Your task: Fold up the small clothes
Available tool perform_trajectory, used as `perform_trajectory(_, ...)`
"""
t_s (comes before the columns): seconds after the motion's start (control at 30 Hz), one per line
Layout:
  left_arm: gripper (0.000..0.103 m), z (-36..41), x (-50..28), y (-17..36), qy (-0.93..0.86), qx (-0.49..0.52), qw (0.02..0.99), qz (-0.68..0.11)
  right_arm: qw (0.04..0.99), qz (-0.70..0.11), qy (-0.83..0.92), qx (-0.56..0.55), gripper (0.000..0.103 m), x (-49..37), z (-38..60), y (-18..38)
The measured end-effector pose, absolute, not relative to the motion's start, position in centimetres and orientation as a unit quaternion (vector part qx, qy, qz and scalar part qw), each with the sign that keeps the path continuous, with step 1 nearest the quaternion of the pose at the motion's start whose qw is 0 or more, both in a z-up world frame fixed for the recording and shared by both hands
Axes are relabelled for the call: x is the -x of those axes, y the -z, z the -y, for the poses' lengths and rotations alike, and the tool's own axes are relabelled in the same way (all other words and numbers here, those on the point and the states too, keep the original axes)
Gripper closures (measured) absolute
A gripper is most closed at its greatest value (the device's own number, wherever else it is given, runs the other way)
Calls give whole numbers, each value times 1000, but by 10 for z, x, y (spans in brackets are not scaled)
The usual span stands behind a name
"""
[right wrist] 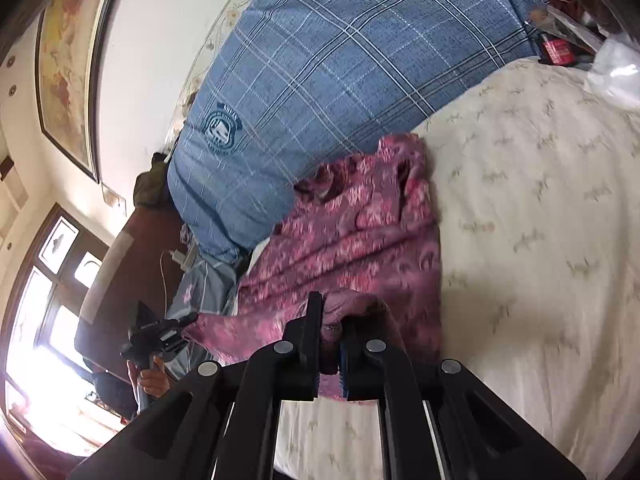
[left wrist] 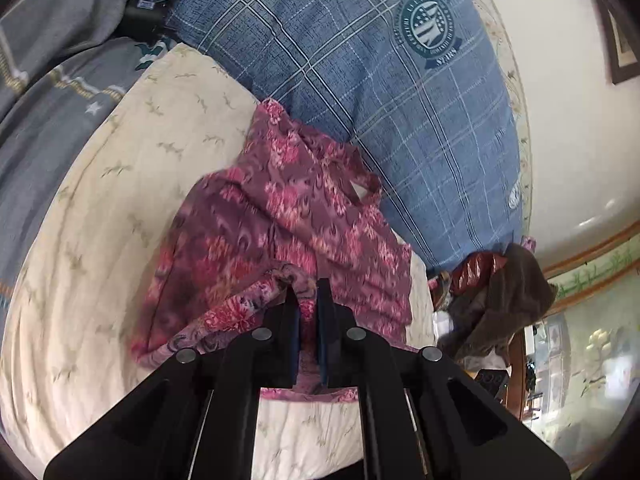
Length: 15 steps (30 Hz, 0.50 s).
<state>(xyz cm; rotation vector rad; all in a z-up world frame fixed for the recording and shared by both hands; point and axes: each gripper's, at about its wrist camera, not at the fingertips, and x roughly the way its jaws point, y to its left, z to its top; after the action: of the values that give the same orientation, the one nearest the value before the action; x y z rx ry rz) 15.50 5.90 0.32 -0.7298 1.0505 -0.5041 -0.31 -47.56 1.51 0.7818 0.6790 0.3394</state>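
Bedroom scene: cream bedspread (left wrist: 100,216) with a faint sprig print covers the bed and fills most of both views. Big blue plaid pillow (left wrist: 360,92) with a round crest lies along the far side, against the white wall (right wrist: 160,40). Grey-blue quilt (left wrist: 52,128) with star trim is bunched at the left of the left wrist view. Framed map (right wrist: 68,68) hangs on the wall, bright window (right wrist: 36,320) below it. Brown clothes heap (left wrist: 500,300) sits past the bed edge, near the pillow's end.

Pink floral garment (left wrist: 288,216) lies rumpled on the bedspread, far edge touching the pillow, near hem lifted.

Left gripper (left wrist: 308,292): jaws clamped on a bunched fold of the hem, narrow gap filled with cloth. Right gripper (right wrist: 330,320): jaws pinched together on another fold of the same hem. Right wrist view also shows the left gripper (right wrist: 176,326) gripping the garment's corner, held by the person's hand (right wrist: 150,378).
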Motion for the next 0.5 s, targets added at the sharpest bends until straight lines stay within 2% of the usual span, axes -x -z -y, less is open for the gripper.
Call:
perform_trajectory(0.3,98,-28,-260,-4,226,334,781,-477,840,-298,-136,-433,97,-94,503,-4)
perform_trajectory(0.5,98,-5,-331,43,169,318,766,-532,821,-332,-88,-455,97,-156,517,31)
